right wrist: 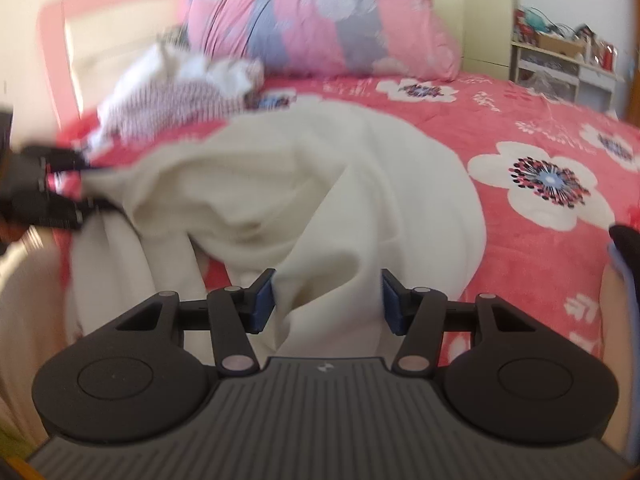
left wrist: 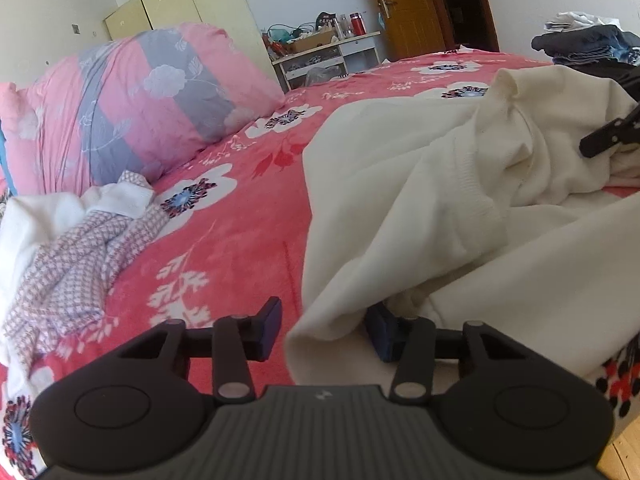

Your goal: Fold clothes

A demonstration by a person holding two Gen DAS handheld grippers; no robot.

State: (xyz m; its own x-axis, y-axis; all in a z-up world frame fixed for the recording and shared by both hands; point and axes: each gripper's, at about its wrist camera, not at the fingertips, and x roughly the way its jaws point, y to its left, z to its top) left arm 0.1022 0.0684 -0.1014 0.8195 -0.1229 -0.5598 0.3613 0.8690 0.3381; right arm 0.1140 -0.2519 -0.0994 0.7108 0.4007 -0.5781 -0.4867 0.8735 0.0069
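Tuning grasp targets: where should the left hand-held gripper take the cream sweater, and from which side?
Probably the loose corner of the cream sweater hanging nearest the left hand-held gripper, taken from the near edge of the bed. That corner is a thin free flap already between the open jaws; the bunched middle looks too thick.

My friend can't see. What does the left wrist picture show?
A cream sweater lies rumpled on a pink flowered bedspread, its edge between the open fingers of the left tool. A checked cloth and a pink pillow lie further left.
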